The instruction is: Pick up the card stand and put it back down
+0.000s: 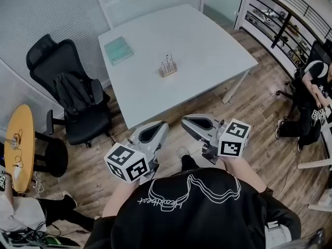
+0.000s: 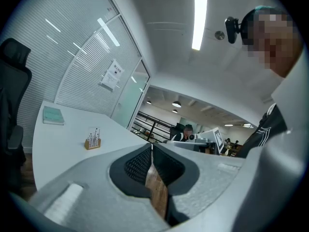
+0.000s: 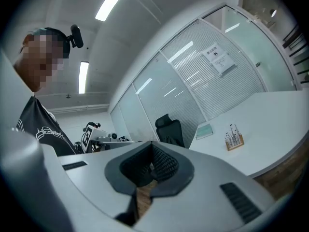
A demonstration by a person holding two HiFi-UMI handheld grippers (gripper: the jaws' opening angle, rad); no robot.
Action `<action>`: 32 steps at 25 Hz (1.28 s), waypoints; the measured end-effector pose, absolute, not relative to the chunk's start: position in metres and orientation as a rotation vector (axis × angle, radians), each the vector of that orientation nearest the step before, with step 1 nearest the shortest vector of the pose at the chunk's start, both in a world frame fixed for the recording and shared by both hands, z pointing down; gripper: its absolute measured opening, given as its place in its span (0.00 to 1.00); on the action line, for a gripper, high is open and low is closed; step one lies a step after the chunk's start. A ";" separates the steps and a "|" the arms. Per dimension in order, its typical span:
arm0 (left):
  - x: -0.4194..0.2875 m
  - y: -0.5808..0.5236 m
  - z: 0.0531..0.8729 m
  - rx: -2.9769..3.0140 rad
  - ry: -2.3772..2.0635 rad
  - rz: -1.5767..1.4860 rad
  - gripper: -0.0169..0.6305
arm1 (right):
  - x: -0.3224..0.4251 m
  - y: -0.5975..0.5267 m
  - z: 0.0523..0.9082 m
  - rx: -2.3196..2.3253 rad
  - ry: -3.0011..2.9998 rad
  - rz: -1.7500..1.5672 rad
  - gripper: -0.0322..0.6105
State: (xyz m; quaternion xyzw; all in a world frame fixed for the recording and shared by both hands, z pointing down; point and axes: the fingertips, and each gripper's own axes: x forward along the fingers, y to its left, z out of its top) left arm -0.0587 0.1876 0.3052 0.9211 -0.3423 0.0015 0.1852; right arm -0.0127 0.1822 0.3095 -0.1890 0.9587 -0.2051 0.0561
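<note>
Still pre-reach, I'd say: left gripper (image 1: 160,125) & right gripper (image 1: 189,120) both have jaws pressed together w/ nothing between, held low off the counter (image 1: 218,45) edge. The card stand (image 1: 167,66) sits upright on it, well ahead & roughly between the two. Next move prob. needs one gripper opened, carried fwd over the edge and set astride the stand's wooden base. Head view alone gives the gap from above. The gripper views show the pads meeting, w/ the stand ahead-left of the left gripper and ahead-right of the right.
</note>
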 end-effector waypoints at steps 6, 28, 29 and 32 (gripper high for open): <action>-0.054 0.122 0.304 2.557 -1.022 0.003 0.06 | -0.011 0.114 0.305 -0.493 2.926 -0.642 0.06; -0.044 -0.042 0.336 2.474 -1.191 0.014 0.06 | 0.040 -0.067 0.329 -0.612 2.960 -0.633 0.06; -0.047 -0.045 0.341 2.465 -1.188 0.020 0.06 | 0.040 -0.072 0.335 -0.632 2.965 -0.643 0.06; -0.058 -0.059 0.355 2.429 -1.192 0.026 0.06 | 0.034 -0.088 0.351 -0.659 2.977 -0.684 0.06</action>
